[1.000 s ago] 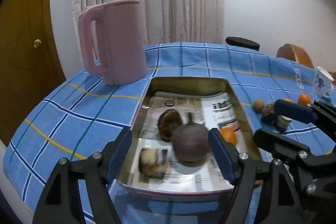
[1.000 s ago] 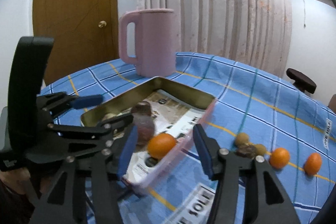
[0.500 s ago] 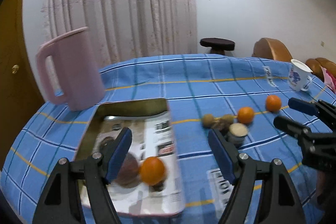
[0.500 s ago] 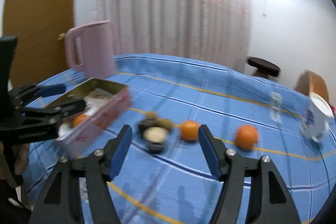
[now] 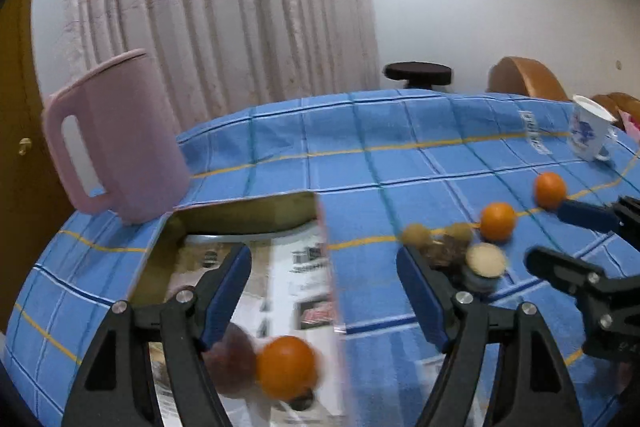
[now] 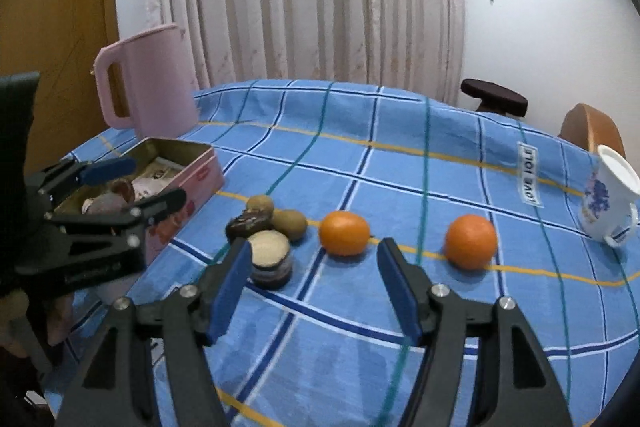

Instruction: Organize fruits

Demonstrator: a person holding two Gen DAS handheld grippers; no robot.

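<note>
- Oranges (image 6: 344, 233) (image 6: 471, 241) loose on blue cloth (image 6: 400, 155); a third (image 5: 286, 367) in tin (image 6: 200, 173).
- Left gripper (image 5: 324, 291) released, over tin edge.
- Right gripper (image 6: 314, 285) released, before nearest orange.

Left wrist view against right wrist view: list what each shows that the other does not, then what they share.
Only the left wrist view shows the orange in the tin, beside a dark fruit. Only the right wrist view shows the tin's pink outer wall. Both show the pink jug, the white cup, two oranges on the cloth, and both grippers open, left and right.
</note>
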